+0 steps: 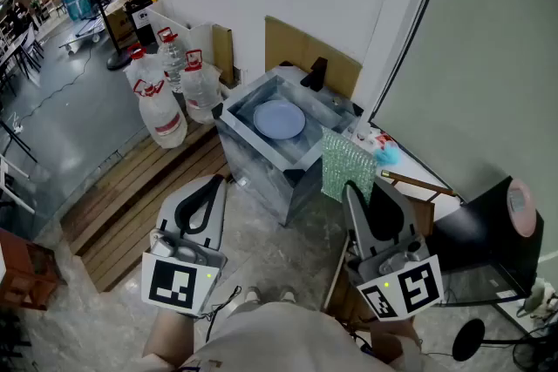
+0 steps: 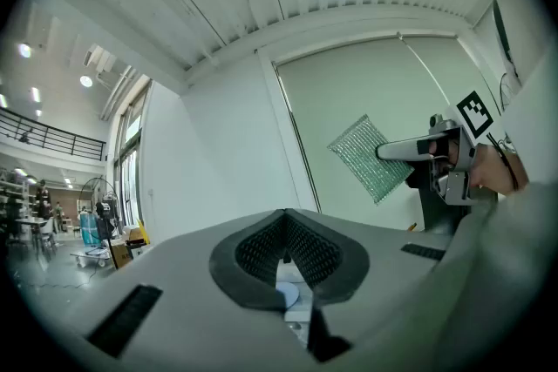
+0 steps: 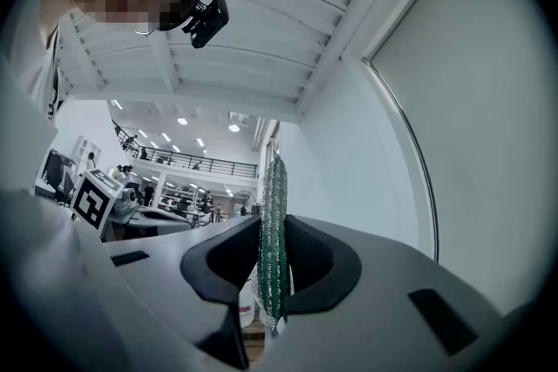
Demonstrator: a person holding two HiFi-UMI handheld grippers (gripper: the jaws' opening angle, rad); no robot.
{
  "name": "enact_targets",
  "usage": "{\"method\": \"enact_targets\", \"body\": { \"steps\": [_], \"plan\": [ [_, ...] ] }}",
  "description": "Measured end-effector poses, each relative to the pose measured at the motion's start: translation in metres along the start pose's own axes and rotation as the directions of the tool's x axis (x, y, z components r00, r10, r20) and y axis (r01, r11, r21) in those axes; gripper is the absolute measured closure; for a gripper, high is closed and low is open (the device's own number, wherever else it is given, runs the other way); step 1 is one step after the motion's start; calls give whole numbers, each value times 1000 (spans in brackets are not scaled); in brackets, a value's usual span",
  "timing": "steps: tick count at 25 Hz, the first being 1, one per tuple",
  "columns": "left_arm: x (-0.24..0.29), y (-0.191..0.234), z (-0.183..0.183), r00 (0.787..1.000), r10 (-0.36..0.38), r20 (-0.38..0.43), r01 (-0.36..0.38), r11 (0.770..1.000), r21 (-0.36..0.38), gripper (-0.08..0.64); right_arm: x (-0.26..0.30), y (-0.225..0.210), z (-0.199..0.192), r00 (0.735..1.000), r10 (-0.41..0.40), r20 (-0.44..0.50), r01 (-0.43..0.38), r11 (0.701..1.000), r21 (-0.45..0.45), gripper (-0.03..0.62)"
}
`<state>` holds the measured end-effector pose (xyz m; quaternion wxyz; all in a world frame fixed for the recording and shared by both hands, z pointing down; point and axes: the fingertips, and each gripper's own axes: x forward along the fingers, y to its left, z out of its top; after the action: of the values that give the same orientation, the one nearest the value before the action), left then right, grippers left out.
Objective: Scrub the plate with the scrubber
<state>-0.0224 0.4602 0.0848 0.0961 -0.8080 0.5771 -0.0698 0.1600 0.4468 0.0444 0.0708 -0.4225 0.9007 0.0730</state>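
Head view: the right gripper point(image 1: 350, 187) is clenched on the green mesh scrubber point(image 1: 348, 163), which stands up flat beyond its jaw tips. In the right gripper view the scrubber shows edge-on, pinched between the pads. The plate point(image 1: 279, 119) lies in the metal sink point(image 1: 253, 154), ahead of this gripper and to its left, apart from the scrubber. The left gripper point(image 1: 212, 181) has its jaws pressed together on nothing; the plate lies ahead of it, to its right.

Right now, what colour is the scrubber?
Green, with a glittery mesh weave. The head view shows the scrubber flat-on, so it shows best there.
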Motion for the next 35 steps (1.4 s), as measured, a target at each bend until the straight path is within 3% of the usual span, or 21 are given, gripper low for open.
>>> {"method": "enact_targets", "body": {
  "steps": [12,25,31,35],
  "plan": [
    [14,-27,6,1000,22,7,-22,1000,7,545,-12,-25,-7,999,54,4,-54,998,18,489],
    [34,-51,-18,998,37,-53,-38,999,-15,543,-19,-50,-51,995,79,-60,-77,996,39,489],
    [49,-45,-38,998,37,-45,-39,999,-31,545,-5,-58,-71,995,77,-66,-75,997,34,489],
    [69,-28,-51,999,38,-20,-38,999,17,545,13,-67,-87,994,66,-86,-62,997,47,489]
  ]
}}
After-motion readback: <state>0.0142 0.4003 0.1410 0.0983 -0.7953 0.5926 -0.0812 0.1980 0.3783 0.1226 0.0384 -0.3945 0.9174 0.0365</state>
